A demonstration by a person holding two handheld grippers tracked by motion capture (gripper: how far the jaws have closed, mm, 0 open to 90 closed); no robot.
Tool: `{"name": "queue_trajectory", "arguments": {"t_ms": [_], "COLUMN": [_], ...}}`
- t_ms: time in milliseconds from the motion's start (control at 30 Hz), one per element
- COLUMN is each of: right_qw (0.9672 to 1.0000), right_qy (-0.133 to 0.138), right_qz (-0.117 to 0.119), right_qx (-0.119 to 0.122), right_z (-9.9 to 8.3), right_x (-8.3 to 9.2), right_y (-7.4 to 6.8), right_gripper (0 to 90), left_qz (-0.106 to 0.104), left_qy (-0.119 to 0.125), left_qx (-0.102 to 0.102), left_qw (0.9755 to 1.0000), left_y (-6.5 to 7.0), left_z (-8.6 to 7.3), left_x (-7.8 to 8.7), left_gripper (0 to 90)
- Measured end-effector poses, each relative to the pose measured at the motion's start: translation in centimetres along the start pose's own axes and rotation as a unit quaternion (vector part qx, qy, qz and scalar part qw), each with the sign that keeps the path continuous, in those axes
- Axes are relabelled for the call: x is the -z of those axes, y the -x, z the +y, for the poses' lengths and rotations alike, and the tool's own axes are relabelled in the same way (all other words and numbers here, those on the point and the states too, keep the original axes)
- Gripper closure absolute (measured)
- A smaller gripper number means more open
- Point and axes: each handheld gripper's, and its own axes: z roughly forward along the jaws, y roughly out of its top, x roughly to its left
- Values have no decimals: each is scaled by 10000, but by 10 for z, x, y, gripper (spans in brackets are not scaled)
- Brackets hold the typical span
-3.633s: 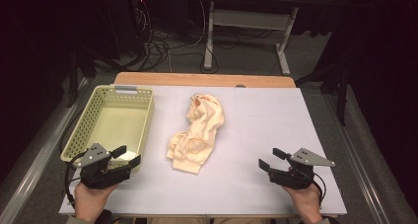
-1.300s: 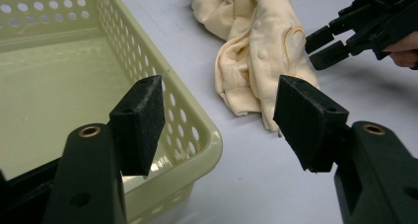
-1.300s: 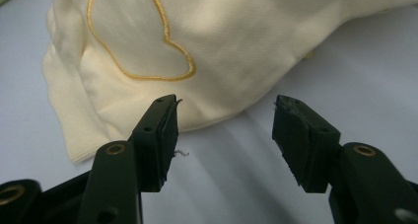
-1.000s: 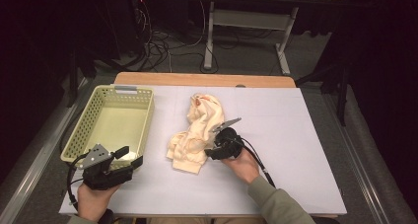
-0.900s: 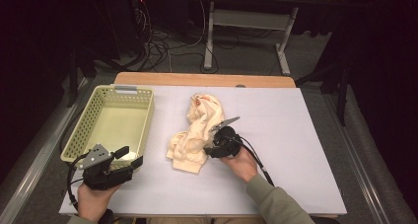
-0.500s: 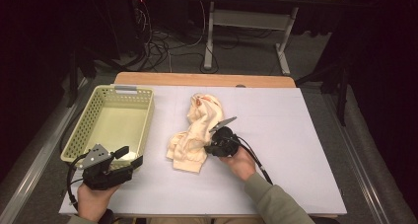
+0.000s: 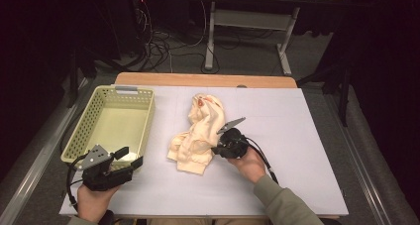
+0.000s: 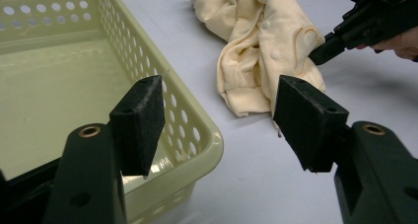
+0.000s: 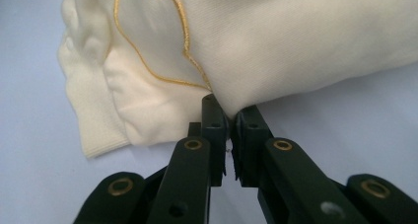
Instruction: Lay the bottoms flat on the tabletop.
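A crumpled cream garment (image 7: 198,136) with gold stitching lies mid-table on the white sheet. My right gripper (image 7: 214,148) is at its right edge. Its jaws have just been closing and now stand shut on a fold of the garment (image 9: 296,46), pinched at the tips of the right gripper (image 9: 229,113). Near the front left, my left gripper (image 7: 130,156) is open with nothing between its pads, beside the front right corner of the pale green basket (image 7: 124,91). The left gripper view looks past the left gripper (image 8: 222,115) to the basket's rim (image 8: 207,130), the garment (image 8: 261,41) and the right gripper (image 8: 318,55).
The perforated basket stands at the left of the table, and nothing lies in the part of it I can see. The white sheet (image 7: 297,150) covers the table, with bare room to the right and front. Desk legs and cables lie on the floor beyond the far edge.
The right hand has come from the table's front right to the garment's right edge and its jaws have shut on the fabric. The left gripper has stayed put.
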Motion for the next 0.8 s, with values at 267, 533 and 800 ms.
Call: {"name": "queue_trajectory", "arguments": {"t_ms": [267, 533, 800], "right_qw": [9999, 9999, 10000], "right_qy": [10, 7, 49], "right_qz": [78, 22, -66], "right_qx": [121, 141, -12], "right_z": [-3, -11, -25], "right_x": [9, 25, 37], "right_y": [2, 7, 18], "right_gripper": [856, 856, 855], "left_qz": [3, -4, 1], "left_qy": [-1, 6, 4], "left_qx": [-2, 9, 10], "left_qw": [10000, 10000, 10000], "left_y": [0, 0, 0], "left_z": [0, 0, 0], "left_x": [0, 0, 0], "left_gripper": [352, 352, 352]}}
